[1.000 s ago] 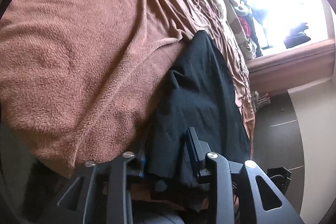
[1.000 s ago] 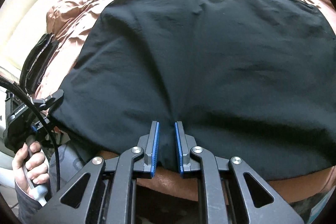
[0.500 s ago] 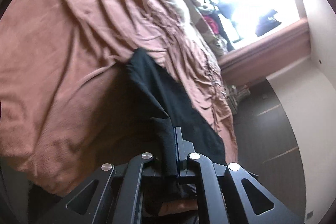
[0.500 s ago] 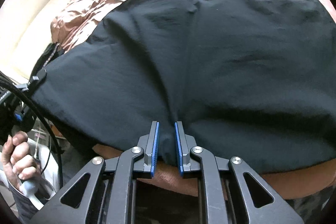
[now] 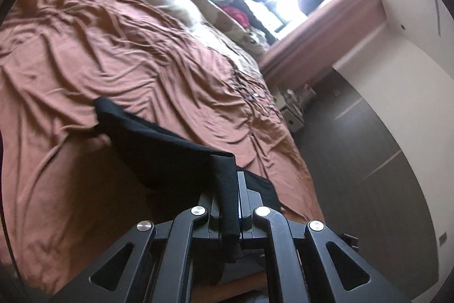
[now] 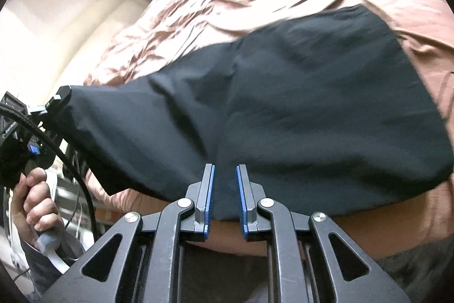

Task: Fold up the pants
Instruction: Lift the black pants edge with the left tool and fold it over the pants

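Two hand-held grippers, left (image 5: 237, 206) and right (image 6: 225, 196), are pinching black pants (image 6: 283, 104), lifting them off the bed (image 5: 99, 47) and hiding its near edge.

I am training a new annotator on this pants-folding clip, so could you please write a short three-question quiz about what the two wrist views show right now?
1. True or false: the left gripper is shut on an edge of the black pants.
2. What lies between the right gripper's blue-padded fingers? A) bare bedcover B) black pants fabric C) a pillow
3. Fill in: the pants lie over a wrinkled ____-coloured bedcover.

Key: 1 true; 2 B; 3 brown. In the right wrist view a person's hand holds the left gripper's handle, with pants fabric drawn up to it.
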